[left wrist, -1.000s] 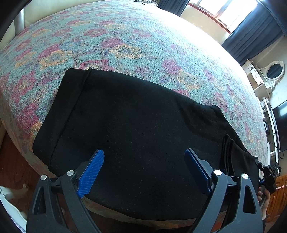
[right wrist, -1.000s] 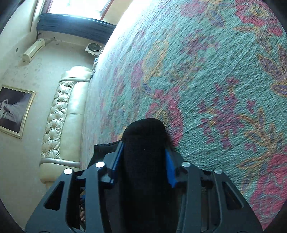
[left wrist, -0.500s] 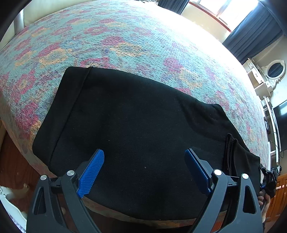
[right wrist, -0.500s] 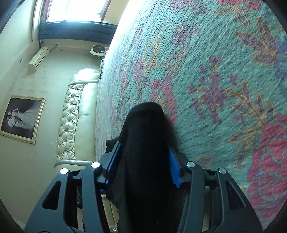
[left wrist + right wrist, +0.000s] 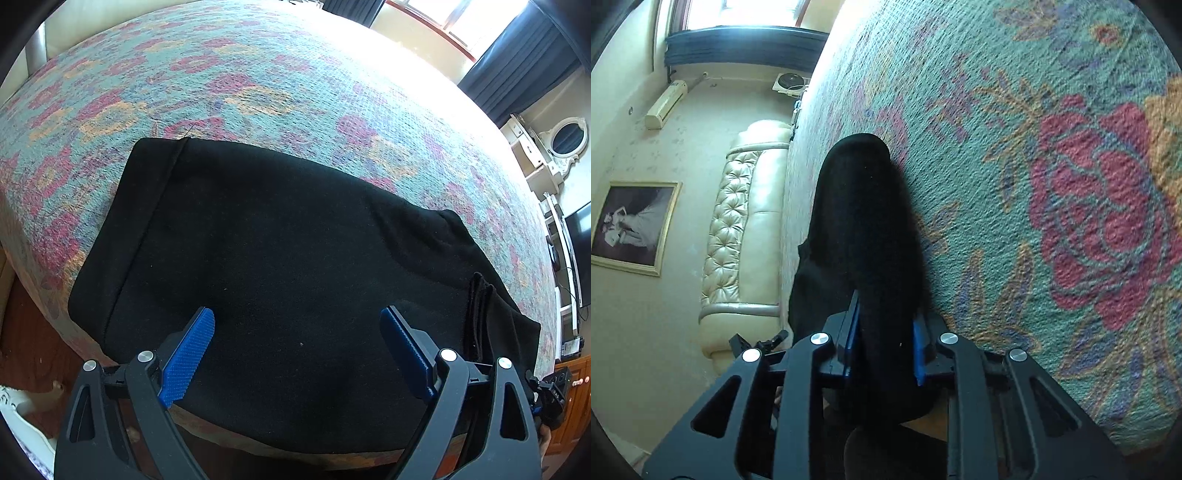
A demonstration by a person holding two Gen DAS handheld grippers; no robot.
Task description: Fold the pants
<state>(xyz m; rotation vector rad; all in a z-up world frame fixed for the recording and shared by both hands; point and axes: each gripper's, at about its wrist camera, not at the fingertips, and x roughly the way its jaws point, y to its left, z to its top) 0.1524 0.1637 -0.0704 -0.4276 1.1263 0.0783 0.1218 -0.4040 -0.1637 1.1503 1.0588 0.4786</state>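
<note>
Black pants (image 5: 280,243) lie spread across the near corner of a bed with a floral cover (image 5: 258,81), hem band at the left, bunched folds at the right. My left gripper (image 5: 297,325) is open and empty, hovering over the pants' near edge. In the right wrist view my right gripper (image 5: 884,328) is shut on a thick bunch of the black pants (image 5: 864,221), held just above the bed cover (image 5: 1071,184). The right gripper also shows in the left wrist view (image 5: 550,391) at the far right edge of the pants.
A tufted cream headboard (image 5: 738,229), a framed picture (image 5: 631,225) and an air conditioner (image 5: 666,105) are on the wall. A white dresser with oval mirror (image 5: 554,147), a TV (image 5: 580,254) and dark curtains (image 5: 517,81) stand beyond the bed. Wooden floor (image 5: 26,332) lies below the left corner.
The right gripper has moved lower and closer to the bed cover with the pants bunch in it. The left gripper has pulled back slightly and stays open.
</note>
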